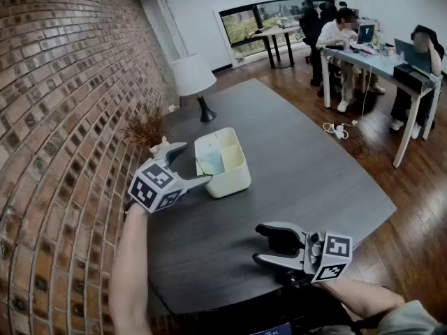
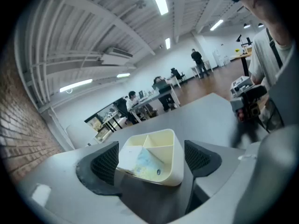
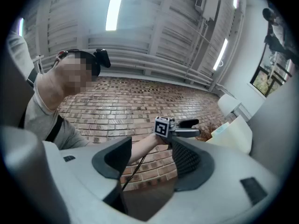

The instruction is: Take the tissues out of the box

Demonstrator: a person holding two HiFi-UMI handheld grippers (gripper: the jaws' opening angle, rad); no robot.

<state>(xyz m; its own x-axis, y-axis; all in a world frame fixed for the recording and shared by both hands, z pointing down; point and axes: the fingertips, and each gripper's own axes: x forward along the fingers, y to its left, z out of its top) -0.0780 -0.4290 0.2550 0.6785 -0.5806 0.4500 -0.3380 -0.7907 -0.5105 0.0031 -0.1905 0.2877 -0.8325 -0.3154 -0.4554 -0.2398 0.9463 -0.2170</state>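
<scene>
Cream-white plastic box [image 1: 234,179], rounded-square, with inner dividers, stands upright on dark grey surface [image 1: 300,166], toward brick wall side. Pale blue-green tissue pack [image 1: 211,162] leans in one compartment. Left gripper [image 1: 194,162] just beside box, jaws apart, not clamped. Right gripper [image 1: 258,243] well apart from box, jaws apart, empty.

The left gripper [image 2: 152,152] is holding its jaws apart, framing a cream divided box [image 2: 174,168] that is sitting on the grey table [image 2: 205,108], with a pale tissue pack [image 2: 142,164] leaning in its nearest compartment.
</scene>
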